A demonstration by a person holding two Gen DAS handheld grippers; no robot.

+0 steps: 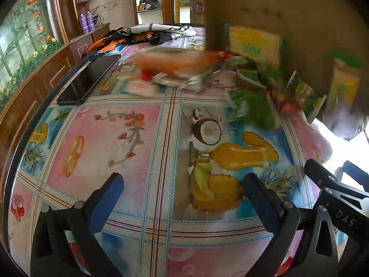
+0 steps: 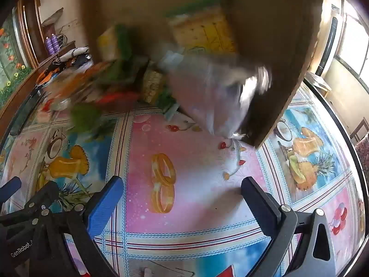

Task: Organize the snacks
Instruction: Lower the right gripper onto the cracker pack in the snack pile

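A brown cardboard box point(image 1: 288, 11) hangs tilted over the far side of the table, its mouth facing me. Motion-blurred snack packets lie and tumble below it: an orange one point(image 1: 175, 62), a green one point(image 1: 256, 108) and yellow ones point(image 1: 253, 43). In the right wrist view the box point(image 2: 265, 11) holds a yellow packet point(image 2: 203, 32), and a silvery bag point(image 2: 214, 99) slides out beside a green packet point(image 2: 85, 115). My left gripper point(image 1: 184, 198) and right gripper point(image 2: 184, 198) both stand open over the near tablecloth, well short of the snacks, with nothing between their fingers.
The table wears a fruit-patterned cloth point(image 1: 115, 138) with a dark rim at the left. A black phone point(image 1: 90, 78) lies near that rim, and a folded patterned cloth point(image 1: 147, 33) at the far end. Purple bottles point(image 1: 87, 22) stand on a sideboard behind.
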